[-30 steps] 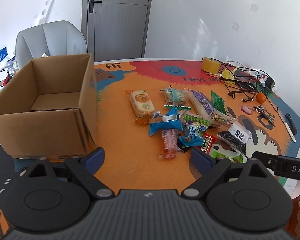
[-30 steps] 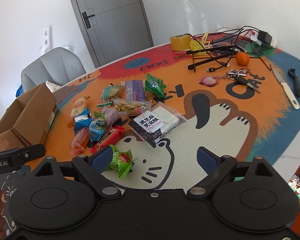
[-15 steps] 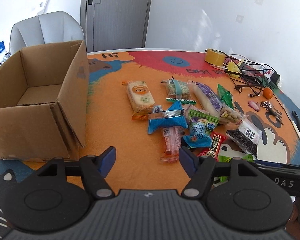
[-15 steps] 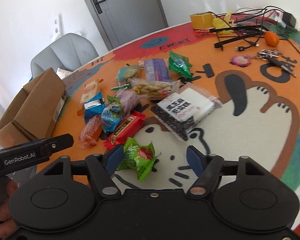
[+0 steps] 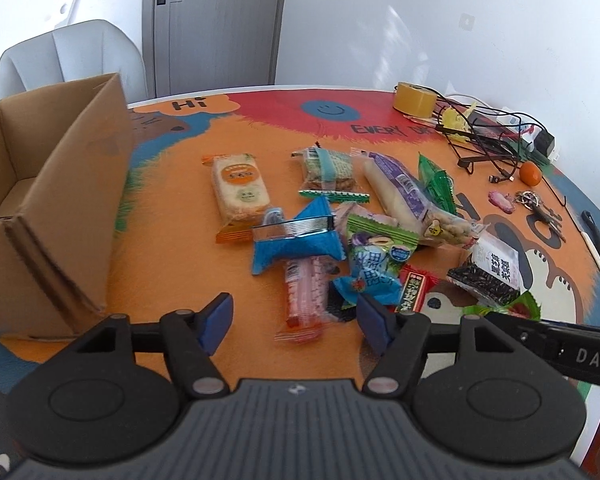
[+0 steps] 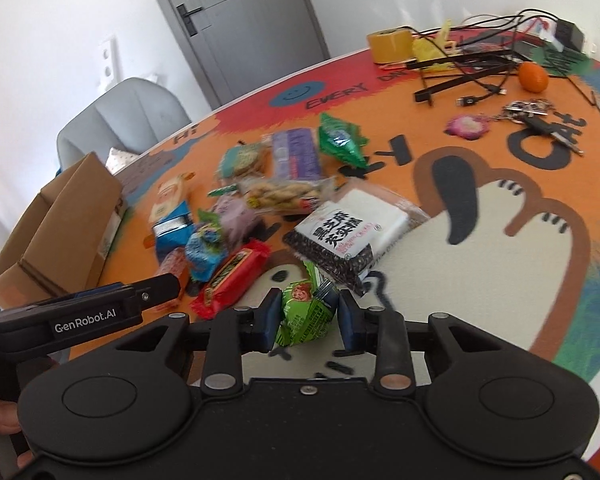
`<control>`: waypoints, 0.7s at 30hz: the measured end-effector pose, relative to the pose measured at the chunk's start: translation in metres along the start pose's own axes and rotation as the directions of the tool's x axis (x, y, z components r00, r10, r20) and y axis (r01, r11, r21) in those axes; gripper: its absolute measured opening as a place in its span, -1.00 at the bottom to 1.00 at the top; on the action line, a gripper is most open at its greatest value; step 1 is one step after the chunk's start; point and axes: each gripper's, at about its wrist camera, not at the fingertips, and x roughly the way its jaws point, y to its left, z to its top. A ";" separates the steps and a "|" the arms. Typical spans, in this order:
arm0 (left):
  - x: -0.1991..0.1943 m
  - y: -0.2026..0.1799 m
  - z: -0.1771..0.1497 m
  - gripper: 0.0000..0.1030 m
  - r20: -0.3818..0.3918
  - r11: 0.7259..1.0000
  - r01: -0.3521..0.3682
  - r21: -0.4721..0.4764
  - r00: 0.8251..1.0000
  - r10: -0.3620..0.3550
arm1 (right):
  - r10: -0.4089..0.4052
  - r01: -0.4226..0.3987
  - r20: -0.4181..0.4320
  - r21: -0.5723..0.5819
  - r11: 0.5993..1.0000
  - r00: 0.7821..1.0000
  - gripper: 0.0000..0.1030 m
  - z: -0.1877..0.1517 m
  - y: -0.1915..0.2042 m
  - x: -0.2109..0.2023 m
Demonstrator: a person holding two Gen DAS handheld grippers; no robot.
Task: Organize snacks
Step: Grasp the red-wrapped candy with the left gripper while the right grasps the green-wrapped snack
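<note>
Several wrapped snacks lie in a heap on the orange mat, among them a blue pack (image 5: 298, 240), a pink pack (image 5: 304, 294) and a black-and-white sesame pack (image 6: 354, 232). An open cardboard box (image 5: 60, 200) stands at the left and shows no snacks inside. My left gripper (image 5: 294, 320) is open, its jaws standing either side of the pink pack's near end. My right gripper (image 6: 308, 322) has its jaws around a small green snack packet (image 6: 306, 314), narrowed but with a gap on the right side.
A tape roll (image 5: 414, 98), tangled cables (image 5: 484, 128), an orange fruit (image 5: 532, 172), keys (image 5: 540, 208) and a knife (image 5: 592, 236) lie at the far right. A grey chair (image 5: 72, 56) stands behind the box. The table edge is close on the right.
Both grippers moved forward and down toward the snacks. The right jaws narrowed around the green packet. The left jaws narrowed somewhat and came up to the pink pack.
</note>
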 end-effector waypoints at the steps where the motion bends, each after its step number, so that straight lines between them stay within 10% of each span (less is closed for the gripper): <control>1: 0.002 -0.002 0.000 0.27 -0.001 1.000 0.002 0.003 1.000 -0.002 | -0.007 0.007 0.005 0.006 1.000 1.000 -0.40 0.000 -0.003 -0.001; 10: 0.014 -0.015 -0.003 0.07 0.017 0.999 -0.027 0.043 1.000 0.026 | -0.050 0.050 -0.008 -0.018 0.999 0.999 -0.07 -0.004 -0.005 -0.003; 14: 0.013 -0.012 -0.004 -0.42 0.023 0.999 -0.030 0.035 0.999 0.029 | -0.055 0.055 -0.007 -0.031 0.998 0.998 -0.07 -0.006 -0.004 -0.004; 21: -0.004 -0.001 -0.005 -0.65 0.023 1.000 -0.007 0.002 1.000 0.007 | -0.051 0.052 0.007 -0.040 0.998 0.999 -0.23 -0.010 0.000 -0.004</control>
